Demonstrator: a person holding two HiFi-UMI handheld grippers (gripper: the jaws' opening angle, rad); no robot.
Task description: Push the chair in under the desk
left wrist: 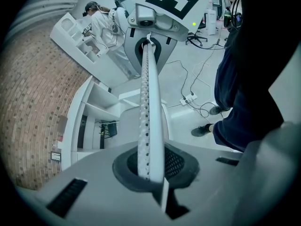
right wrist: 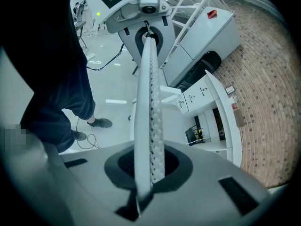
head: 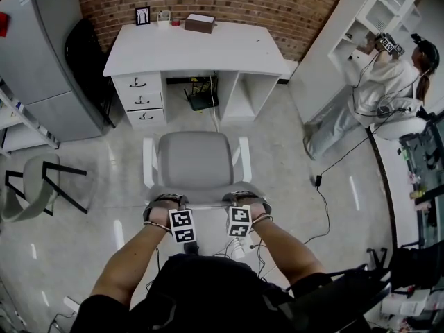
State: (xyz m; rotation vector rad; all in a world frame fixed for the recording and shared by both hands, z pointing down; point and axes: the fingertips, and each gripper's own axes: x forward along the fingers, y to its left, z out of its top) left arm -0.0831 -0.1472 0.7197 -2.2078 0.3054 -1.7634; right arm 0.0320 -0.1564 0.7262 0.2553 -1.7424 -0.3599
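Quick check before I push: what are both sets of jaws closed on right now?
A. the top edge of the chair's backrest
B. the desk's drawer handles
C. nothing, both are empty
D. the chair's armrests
A: the left gripper and right gripper sit at either end of the backrest, and each gripper view shows its jaws shut on that thin perforated edge.

Chair (head: pixel 193 159): grey seat, white armrests. Bench (head: pixel 198 50): plain white, dark drawer handles. Wall (head: pixel 277 2): red-brown brick pattern; floor (head: pixel 277 151): pale grey.
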